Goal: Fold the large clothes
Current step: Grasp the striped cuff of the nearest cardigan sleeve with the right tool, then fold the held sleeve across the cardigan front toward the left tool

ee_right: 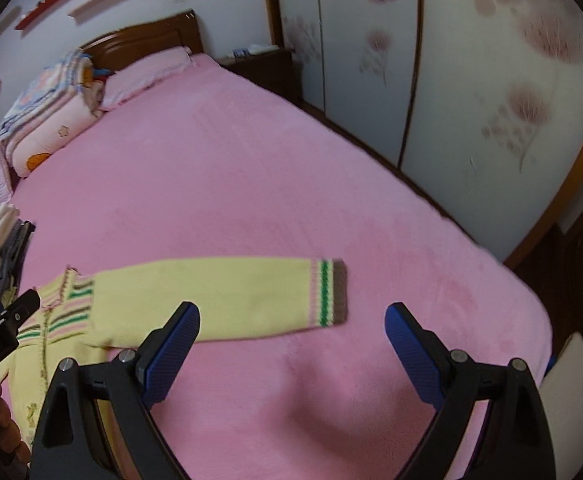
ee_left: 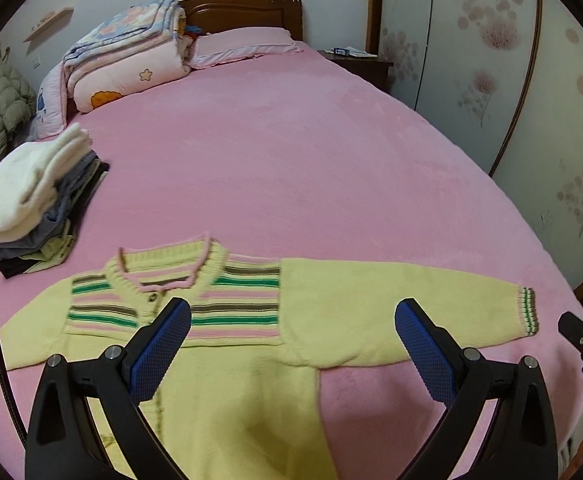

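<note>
A pale yellow knit cardigan [ee_left: 251,360] with pink, green and brown chest stripes lies flat, front up, on the pink bed [ee_left: 291,160], both sleeves spread sideways. My left gripper [ee_left: 292,316] is open and empty above its chest and right shoulder. In the right wrist view the cardigan [ee_right: 219,300] shows its right sleeve, ending in a striped cuff [ee_right: 329,292]. My right gripper [ee_right: 292,320] is open and empty, hovering near that cuff over the bed [ee_right: 291,160]. The left gripper [ee_right: 3,328] shows at that view's left edge.
A stack of folded clothes [ee_left: 31,204] topped by a white garment sits at the bed's left edge. Folded quilts [ee_left: 123,56] and a pillow [ee_left: 247,44] lie by the wooden headboard. A nightstand [ee_left: 355,60] and floral wardrobe doors [ee_right: 471,80] line the right side.
</note>
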Available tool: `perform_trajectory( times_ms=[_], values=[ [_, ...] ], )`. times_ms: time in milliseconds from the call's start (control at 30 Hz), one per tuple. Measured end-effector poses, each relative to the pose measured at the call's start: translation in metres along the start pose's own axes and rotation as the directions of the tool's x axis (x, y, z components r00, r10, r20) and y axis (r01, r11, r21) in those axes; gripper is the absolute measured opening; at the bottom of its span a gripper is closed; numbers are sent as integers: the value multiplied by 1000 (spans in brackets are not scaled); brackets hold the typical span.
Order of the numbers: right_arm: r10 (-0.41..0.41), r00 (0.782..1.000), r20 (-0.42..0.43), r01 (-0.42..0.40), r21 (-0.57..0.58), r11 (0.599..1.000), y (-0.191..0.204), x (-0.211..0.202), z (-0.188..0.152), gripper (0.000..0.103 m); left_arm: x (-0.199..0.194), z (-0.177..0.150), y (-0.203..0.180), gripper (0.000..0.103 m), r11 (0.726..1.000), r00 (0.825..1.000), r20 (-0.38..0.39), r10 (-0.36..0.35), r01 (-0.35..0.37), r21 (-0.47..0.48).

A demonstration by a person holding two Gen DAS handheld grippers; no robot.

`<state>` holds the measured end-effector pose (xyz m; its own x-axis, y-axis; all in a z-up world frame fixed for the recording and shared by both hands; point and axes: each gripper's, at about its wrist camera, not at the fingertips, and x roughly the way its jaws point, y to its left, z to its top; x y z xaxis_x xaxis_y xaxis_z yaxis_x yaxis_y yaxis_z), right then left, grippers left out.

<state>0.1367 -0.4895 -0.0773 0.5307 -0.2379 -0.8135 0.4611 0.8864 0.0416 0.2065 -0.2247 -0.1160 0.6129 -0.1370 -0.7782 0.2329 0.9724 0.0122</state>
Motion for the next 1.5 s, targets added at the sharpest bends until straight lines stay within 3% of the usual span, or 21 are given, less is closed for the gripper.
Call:
perform_trajectory(
  times_ms=[200, 500, 567, 600, 633, 667, 733, 800, 900, 1067, 1167, 1333, 1500],
  values=[
    [-1, 999, -51, 3, 43, 999, -15, 41, -11, 94, 29, -10, -12, 101, 999, 998, -64, -20, 19, -26],
    [-53, 992, -114, 62, 81, 995, -23, 96, -12, 84, 48, -15, -23, 101, 1000, 997, -79, -3, 3, -5],
    [-61, 992, -114, 69, 69, 995, -19, 100, -12, 77, 49, -16, -22, 101, 1000, 996, -90, -3, 3, -8],
    [-58, 992, -111, 65, 61, 996, -17, 99, -12, 62, 49, -17, -20, 101, 1000, 995, -97, -3, 2, -13],
    [-30, 994, -105, 35, 46, 998, -12, 97, -12, 30, 48, -17, -17, 101, 1000, 995, -101, -3, 1, -18],
    [-15, 994, -112, 20, 37, 999, -8, 96, -12, 18, 46, -18, -13, 101, 1000, 995, -104, -3, 1, -22],
    [-43, 994, -100, 43, -3, 999, 4, 88, -10, 14, 38, -19, -1, 101, 999, 995, -102, 2, -5, -32],
    [-12, 998, -65, 11, -14, 1000, 14, 70, -7, 13, 29, -21, 16, 101, 999, 995, -97, 21, -25, -43],
    [96, 995, 31, -95, -35, 995, 43, 21, 2, 13, 16, -24, 50, 101, 995, 994, -95, 54, -62, -76],
    [261, 957, 130, -236, -177, 955, 114, -40, 17, 13, -8, -31, 117, 101, 980, 993, -82, 85, -98, -173],
    [365, 924, 116, -321, -286, 903, 176, -59, 13, 13, -22, -35, 162, 101, 966, 992, -62, 113, -125, -226],
    [443, 896, 25, -406, -360, 840, 254, -43, -4, 13, -25, -44, 218, 101, 945, 987, -60, 149, -159, -287],
    [411, 908, -85, -410, -383, 827, 296, 7, -30, 16, -14, -55, 249, 101, 935, 990, -79, 115, -135, -327]
  ],
)
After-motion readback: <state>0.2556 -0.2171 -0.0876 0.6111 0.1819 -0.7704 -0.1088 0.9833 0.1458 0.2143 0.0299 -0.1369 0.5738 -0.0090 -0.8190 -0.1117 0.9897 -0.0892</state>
